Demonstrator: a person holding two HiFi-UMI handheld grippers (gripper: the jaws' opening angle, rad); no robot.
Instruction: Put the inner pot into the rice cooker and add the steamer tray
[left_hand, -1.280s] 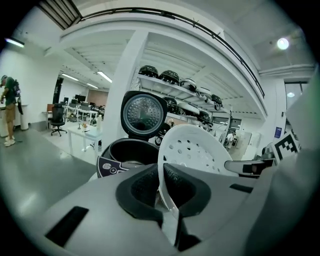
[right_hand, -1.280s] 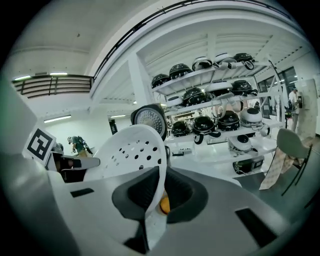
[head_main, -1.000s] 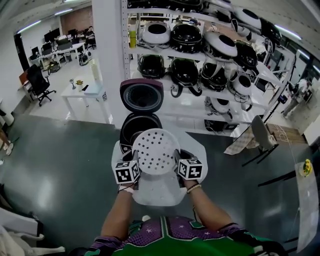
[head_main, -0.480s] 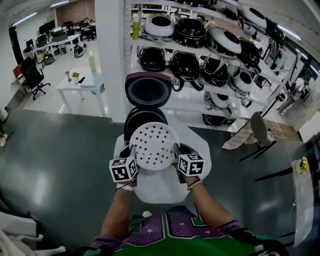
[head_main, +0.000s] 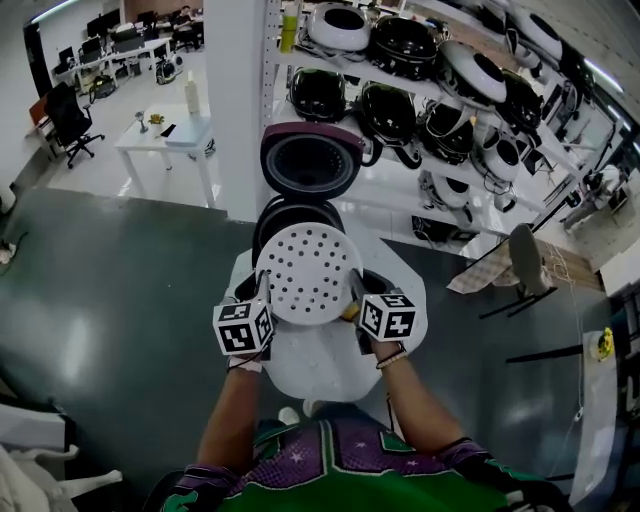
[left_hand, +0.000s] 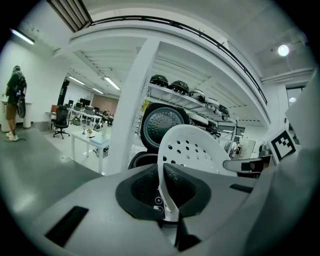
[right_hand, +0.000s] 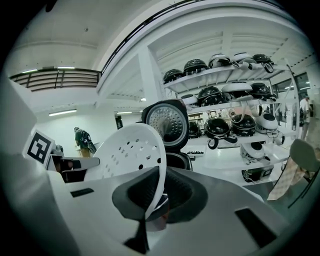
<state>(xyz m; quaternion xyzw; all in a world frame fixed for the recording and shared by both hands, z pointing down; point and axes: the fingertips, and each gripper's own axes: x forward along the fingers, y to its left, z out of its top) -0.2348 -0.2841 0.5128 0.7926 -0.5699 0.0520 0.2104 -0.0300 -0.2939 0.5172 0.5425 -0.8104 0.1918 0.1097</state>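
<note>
**Steamer tray clamped at both rims, just short of the open cooker**

Nearest: the left gripper (head_main: 266, 303) and right gripper (head_main: 354, 297) are each closed on the steamer tray (head_main: 308, 272), one on each opposite side of the rim. Both gripper views show the thin white edge pinched between the pads. My reading is that the two-sided hold is there to keep the perforated disc level and centred, since a single pinch would let it droop.

The tray hangs in the air over the far half of the small white table (head_main: 310, 372), touching nothing but the pads.

Beyond it, the rice cooker (head_main: 290, 222) stands at the table's far edge. Its lid (head_main: 312, 160) is swung up and back, so the mouth is free. In the head view the tray's far rim overlaps the near part of the mouth. The interior is dark and partly covered, so I cannot tell whether the inner pot is seated.

The next move probably calls for both hands to go forward and down evenly, because the tray may tilt or slip if one hand leads.

Farthest: shelves (head_main: 440, 100) of other cookers, not involved.
</note>
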